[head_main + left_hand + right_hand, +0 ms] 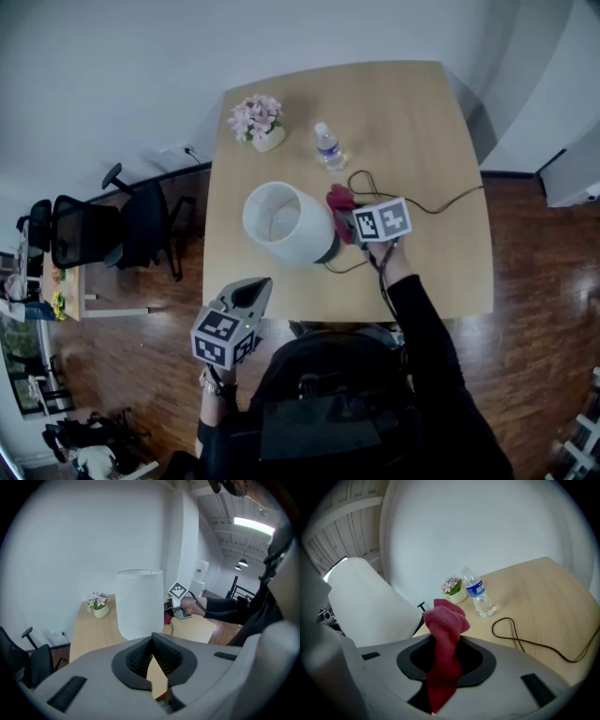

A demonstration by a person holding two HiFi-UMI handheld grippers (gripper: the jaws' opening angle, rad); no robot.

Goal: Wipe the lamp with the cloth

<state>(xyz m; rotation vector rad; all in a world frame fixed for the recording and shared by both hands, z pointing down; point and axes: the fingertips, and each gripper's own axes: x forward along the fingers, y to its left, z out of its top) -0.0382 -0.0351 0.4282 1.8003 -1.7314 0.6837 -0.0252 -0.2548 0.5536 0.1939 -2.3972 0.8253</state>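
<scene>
A lamp with a white drum shade [284, 222] [139, 603] [368, 609] stands on the wooden table [422, 131]. My right gripper [349, 225] is shut on a red cloth [339, 200] [443, 641], and the bunched cloth sits just right of the shade, close to it; I cannot tell whether it touches. In the right gripper view the cloth sticks up out of the jaws beside the shade. My left gripper [255, 291] [151, 660] is shut with nothing in it, off the table's near edge, pointing at the lamp.
A small pot of pink flowers [257, 120] [98, 603] [452, 588] and a clear water bottle [328, 147] [478, 595] stand behind the lamp. The lamp's black cord [422, 202] [525, 639] loops across the table to the right. Black office chairs [103, 230] stand left of the table.
</scene>
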